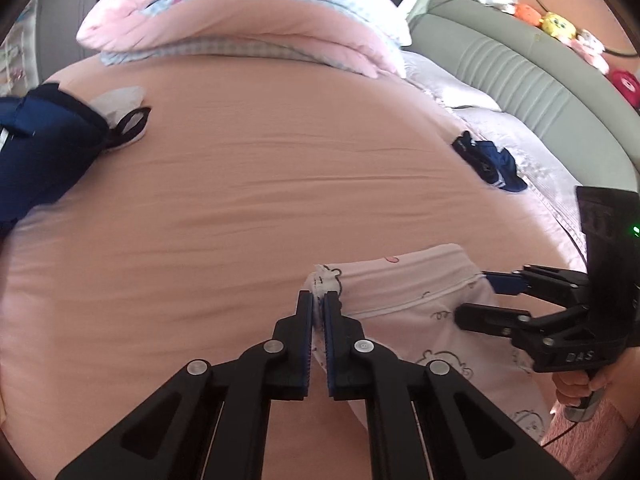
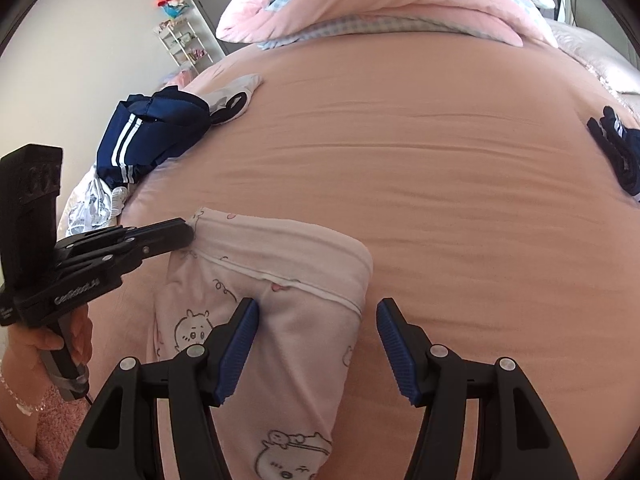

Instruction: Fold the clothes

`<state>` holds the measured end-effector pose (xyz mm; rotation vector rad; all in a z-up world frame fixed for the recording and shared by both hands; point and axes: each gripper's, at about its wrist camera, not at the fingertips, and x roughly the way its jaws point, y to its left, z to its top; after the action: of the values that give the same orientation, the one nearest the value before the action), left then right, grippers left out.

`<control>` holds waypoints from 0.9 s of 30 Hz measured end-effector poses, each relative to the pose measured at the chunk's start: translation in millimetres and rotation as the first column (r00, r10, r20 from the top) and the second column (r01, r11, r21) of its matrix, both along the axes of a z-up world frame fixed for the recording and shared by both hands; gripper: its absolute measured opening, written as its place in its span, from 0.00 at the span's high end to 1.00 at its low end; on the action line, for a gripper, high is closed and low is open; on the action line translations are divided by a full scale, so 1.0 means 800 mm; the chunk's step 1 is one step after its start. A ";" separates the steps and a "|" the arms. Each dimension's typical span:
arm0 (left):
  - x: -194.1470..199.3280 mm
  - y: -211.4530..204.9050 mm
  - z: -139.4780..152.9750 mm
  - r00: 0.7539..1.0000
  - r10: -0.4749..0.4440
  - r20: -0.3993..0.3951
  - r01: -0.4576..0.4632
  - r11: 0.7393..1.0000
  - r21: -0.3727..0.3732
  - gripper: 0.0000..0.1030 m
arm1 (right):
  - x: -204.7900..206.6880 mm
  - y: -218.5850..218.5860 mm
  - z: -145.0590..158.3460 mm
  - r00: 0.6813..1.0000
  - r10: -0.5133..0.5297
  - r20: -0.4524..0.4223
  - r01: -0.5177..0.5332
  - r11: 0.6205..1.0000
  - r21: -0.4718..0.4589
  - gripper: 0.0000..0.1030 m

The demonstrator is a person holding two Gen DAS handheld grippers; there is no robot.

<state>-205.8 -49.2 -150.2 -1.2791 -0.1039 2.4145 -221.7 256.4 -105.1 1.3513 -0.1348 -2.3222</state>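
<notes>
Pale pink pyjama trousers with cartoon animal prints lie on the pink bed sheet, waistband towards the far side. My left gripper is shut on the left corner of the waistband, with a pinch of fabric bunched between its pads. My right gripper is open over the waistband's right corner. The fabric lies between its blue-padded fingers, which do not press on it. A hand holds each gripper's handle.
Navy track clothing with white stripes and a white garment lie at the bed's left side. More dark blue clothes lie at the right. A folded pink quilt fills the far end. The green headboard curves along the right.
</notes>
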 end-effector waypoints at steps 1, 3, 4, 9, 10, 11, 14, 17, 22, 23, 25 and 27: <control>0.000 -0.004 -0.001 1.000 0.009 0.006 -0.009 1.000 0.012 0.96 | 0.001 0.000 0.002 1.000 -0.001 -0.008 0.001 1.000 0.007 0.41; 0.002 -0.016 0.005 1.000 0.021 0.012 -0.022 0.994 0.107 0.96 | 0.002 0.002 0.005 1.000 -0.009 -0.018 0.009 1.000 0.015 0.41; 0.004 -0.023 0.009 1.000 0.026 0.017 -0.029 0.986 0.163 0.96 | 0.003 0.003 0.005 1.000 -0.014 -0.019 0.015 1.000 0.019 0.41; 0.005 -0.043 0.015 0.996 0.084 0.015 -0.086 0.977 0.194 0.97 | 0.001 0.007 0.001 1.000 -0.022 -0.007 0.022 1.000 0.018 0.41; 0.002 -0.046 0.007 0.993 0.115 0.033 -0.119 0.982 0.149 0.97 | 0.001 0.006 0.002 1.000 -0.026 -0.010 0.026 0.999 0.027 0.41; -0.002 -0.055 -0.004 0.986 0.148 0.076 -0.159 0.974 0.163 0.97 | 0.001 0.006 0.002 1.000 -0.028 -0.012 0.029 0.999 0.034 0.41; 0.004 -0.074 -0.016 0.980 0.126 0.152 -0.166 0.942 0.293 0.97 | 0.003 0.009 0.004 0.999 -0.032 -0.014 0.032 0.999 0.034 0.41; 0.015 -0.058 -0.017 0.983 0.059 0.172 -0.108 0.949 0.295 0.95 | 0.003 0.011 0.005 0.999 -0.038 -0.008 0.038 0.999 0.028 0.41; 0.027 -0.037 -0.035 0.969 0.003 0.248 -0.071 0.961 0.267 0.93 | 0.015 -0.009 0.021 0.999 0.011 -0.035 -0.011 1.000 0.005 0.41; 0.028 -0.035 -0.043 0.962 0.003 0.274 -0.078 0.962 0.262 0.93 | 0.019 -0.015 0.025 0.999 0.021 -0.042 -0.021 1.000 0.000 0.40; 0.032 -0.028 -0.049 0.955 -0.022 0.297 -0.063 0.959 0.275 0.93 | 0.027 -0.025 0.031 0.998 0.041 -0.053 -0.042 0.999 -0.004 0.39; 0.034 -0.022 -0.047 0.956 -0.028 0.292 -0.046 0.969 0.242 0.93 | 0.036 -0.033 0.035 0.996 0.048 -0.074 -0.047 0.999 0.012 0.39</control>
<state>-178.3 -66.9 -187.4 -1.5071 -0.4796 2.1197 -193.1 230.1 -77.0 1.2580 -0.0666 -2.3329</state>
